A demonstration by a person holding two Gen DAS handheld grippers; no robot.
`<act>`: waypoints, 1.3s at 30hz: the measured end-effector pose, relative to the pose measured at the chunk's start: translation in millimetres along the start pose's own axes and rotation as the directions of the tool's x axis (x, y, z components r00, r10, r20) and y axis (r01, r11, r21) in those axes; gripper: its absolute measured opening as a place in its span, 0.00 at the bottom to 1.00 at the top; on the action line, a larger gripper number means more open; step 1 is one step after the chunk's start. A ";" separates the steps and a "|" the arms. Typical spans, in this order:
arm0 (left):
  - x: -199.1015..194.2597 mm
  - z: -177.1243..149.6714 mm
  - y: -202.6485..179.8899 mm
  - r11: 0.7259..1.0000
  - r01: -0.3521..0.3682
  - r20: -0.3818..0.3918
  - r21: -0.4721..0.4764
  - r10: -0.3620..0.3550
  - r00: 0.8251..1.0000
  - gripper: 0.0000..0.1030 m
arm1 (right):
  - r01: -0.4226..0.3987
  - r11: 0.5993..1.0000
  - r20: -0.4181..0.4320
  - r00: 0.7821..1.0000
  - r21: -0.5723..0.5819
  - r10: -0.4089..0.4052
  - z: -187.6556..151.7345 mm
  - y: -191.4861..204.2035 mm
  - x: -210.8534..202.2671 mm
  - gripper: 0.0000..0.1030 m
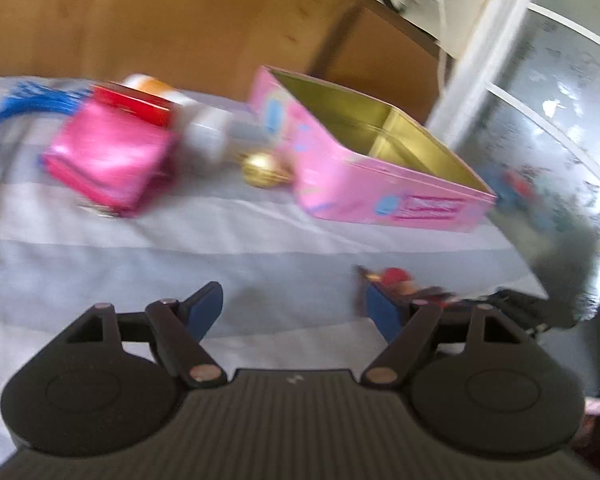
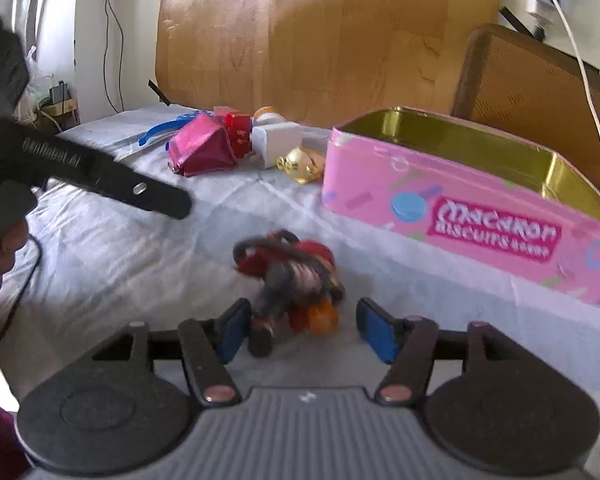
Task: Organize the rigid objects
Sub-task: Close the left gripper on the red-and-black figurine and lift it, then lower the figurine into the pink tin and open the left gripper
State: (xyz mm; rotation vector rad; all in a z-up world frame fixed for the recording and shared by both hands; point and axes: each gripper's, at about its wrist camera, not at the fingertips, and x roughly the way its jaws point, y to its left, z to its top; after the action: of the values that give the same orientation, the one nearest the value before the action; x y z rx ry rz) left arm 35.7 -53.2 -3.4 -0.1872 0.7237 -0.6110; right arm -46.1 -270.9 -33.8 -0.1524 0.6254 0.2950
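Observation:
An open pink biscuit tin (image 2: pixel 460 200) with a gold inside stands on the white cloth; it also shows in the left wrist view (image 1: pixel 380 176). A red and dark toy figure (image 2: pixel 292 272) lies between the open fingers of my right gripper (image 2: pixel 300 330), blurred, touching the left pad. My left gripper (image 1: pixel 296 312) is open and empty over the cloth; the same toy (image 1: pixel 396 280) lies by its right finger. Behind lie a shiny pink pouch (image 2: pixel 202 148) (image 1: pixel 108 160), a red box (image 2: pixel 238 130), a white block (image 2: pixel 276 140) and a gold figure (image 2: pixel 302 164) (image 1: pixel 262 166).
A blue plastic piece (image 2: pixel 160 132) lies behind the pouch. The other hand-held gripper (image 2: pixel 100 172) reaches in from the left in the right wrist view. A wooden board (image 2: pixel 300 32) stands behind the table. A brown box (image 2: pixel 532 80) stands behind the tin.

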 end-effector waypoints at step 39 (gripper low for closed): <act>36.5 90.8 -67.9 0.980 0.191 0.021 0.058 -0.192 0.981 0.67 | 0.032 0.997 0.260 0.964 0.073 -0.050 36.2 -14.6 -15.0 0.40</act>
State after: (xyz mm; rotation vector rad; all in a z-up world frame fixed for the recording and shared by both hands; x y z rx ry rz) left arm 86.7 -133.7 68.1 -0.2142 0.6667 -0.8104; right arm -33.0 -279.8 4.9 -0.0591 0.3685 0.2478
